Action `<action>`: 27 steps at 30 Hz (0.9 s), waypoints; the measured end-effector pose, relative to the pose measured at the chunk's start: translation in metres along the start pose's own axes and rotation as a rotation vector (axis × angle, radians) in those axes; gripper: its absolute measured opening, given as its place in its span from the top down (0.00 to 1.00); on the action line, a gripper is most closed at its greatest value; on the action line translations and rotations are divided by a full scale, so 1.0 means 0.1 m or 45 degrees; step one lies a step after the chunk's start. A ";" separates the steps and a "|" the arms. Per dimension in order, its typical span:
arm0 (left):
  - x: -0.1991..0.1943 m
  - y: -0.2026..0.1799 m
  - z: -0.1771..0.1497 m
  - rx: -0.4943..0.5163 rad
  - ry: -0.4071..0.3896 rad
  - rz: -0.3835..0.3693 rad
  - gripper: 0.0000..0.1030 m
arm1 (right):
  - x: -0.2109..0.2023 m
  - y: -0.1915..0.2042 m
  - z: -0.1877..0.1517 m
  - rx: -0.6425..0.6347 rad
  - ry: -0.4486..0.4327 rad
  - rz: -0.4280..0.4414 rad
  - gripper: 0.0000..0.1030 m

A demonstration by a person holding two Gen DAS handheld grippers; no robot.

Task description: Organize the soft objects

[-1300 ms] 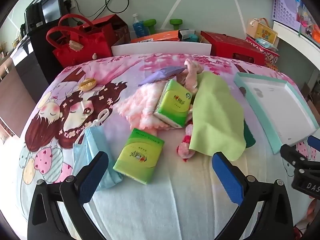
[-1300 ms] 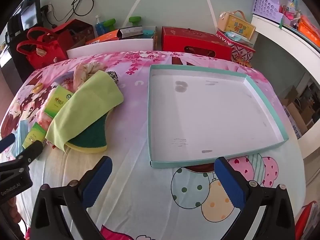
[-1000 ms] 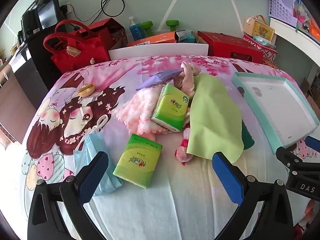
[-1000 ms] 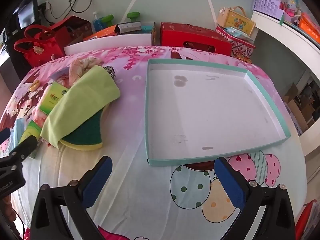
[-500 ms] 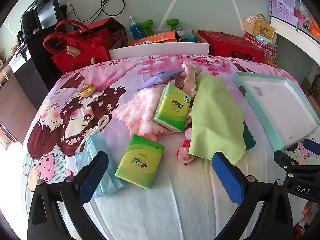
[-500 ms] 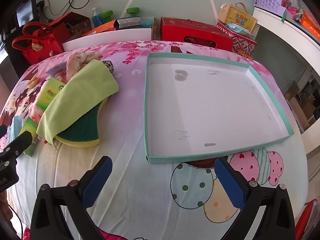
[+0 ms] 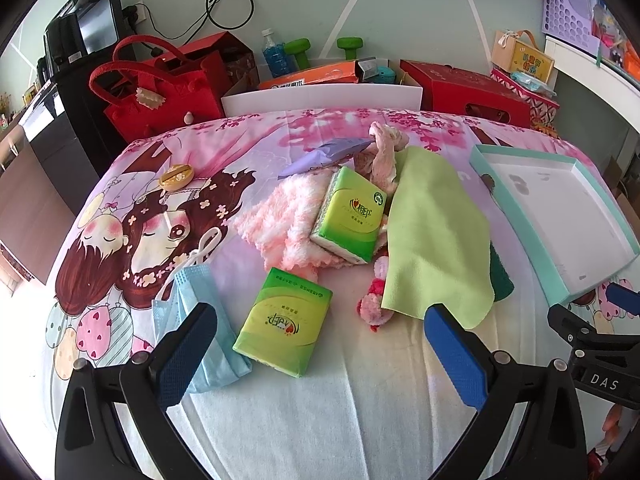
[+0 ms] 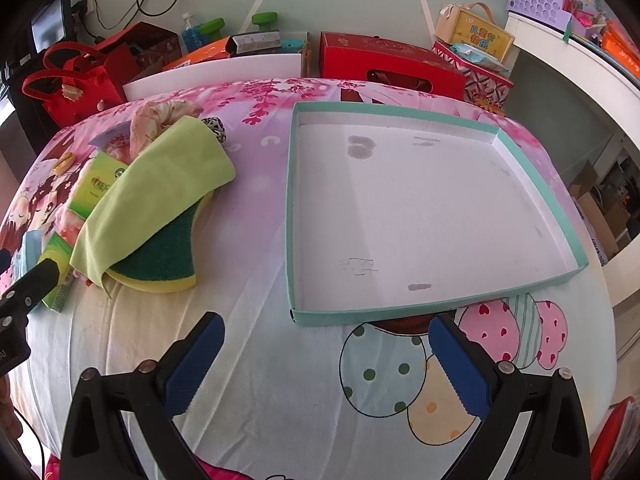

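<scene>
the left gripper (image 7: 320,352) hangs with its blue-padded fingers spread wide and nothing between them, above the cartoon-printed bedsheet (image 7: 132,232). just ahead of it lies a flat green tissue pack (image 7: 283,322), and beside that, partly under the left finger, a light blue pleated face mask (image 7: 200,320). farther on, a second green tissue pack (image 7: 349,214) leans tilted on a fluffy pink-and-white towel (image 7: 276,220). a lime green microfibre cloth (image 7: 434,236) is draped to the right of it, covering most of a yellow sponge with a dark green scouring face (image 8: 160,256), whose edge shows from under the cloth. a small pink plush toy (image 7: 374,304) pokes out at the cloth's near edge. a lavender pouch (image 7: 324,154) and a crumpled pale pink fabric piece (image 7: 384,148) sit at the far end of the pile.

the right gripper (image 8: 324,364) is likewise wide apart and holds nothing, poised above the sheet just before the near rim of a shallow teal-edged white cardboard tray (image 8: 400,312). the tray lies flat to the right of the pile, apart from it.
</scene>
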State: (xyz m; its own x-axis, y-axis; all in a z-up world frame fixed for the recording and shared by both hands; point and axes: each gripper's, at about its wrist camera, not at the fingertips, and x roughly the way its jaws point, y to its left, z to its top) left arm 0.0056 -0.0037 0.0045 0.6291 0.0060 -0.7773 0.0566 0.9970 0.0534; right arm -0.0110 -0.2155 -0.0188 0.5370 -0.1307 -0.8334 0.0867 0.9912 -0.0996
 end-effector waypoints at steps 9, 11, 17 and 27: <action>0.00 -0.01 0.00 0.003 0.007 0.008 0.00 | 0.01 0.00 0.00 0.001 0.006 0.000 0.00; 0.00 -0.01 0.00 0.004 0.011 0.011 0.00 | 0.02 0.00 0.00 0.002 0.006 -0.001 0.00; 0.01 0.01 0.02 -0.003 0.013 0.014 0.00 | 0.01 -0.01 0.00 0.001 0.007 -0.001 0.00; 0.01 0.01 0.02 -0.003 0.014 0.013 0.00 | 0.02 -0.01 0.00 0.001 0.009 -0.003 0.00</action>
State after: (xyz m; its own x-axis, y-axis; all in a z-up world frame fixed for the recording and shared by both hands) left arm 0.0076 -0.0025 0.0051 0.6214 0.0169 -0.7833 0.0482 0.9970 0.0598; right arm -0.0094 -0.2165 -0.0204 0.5306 -0.1325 -0.8372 0.0887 0.9910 -0.1006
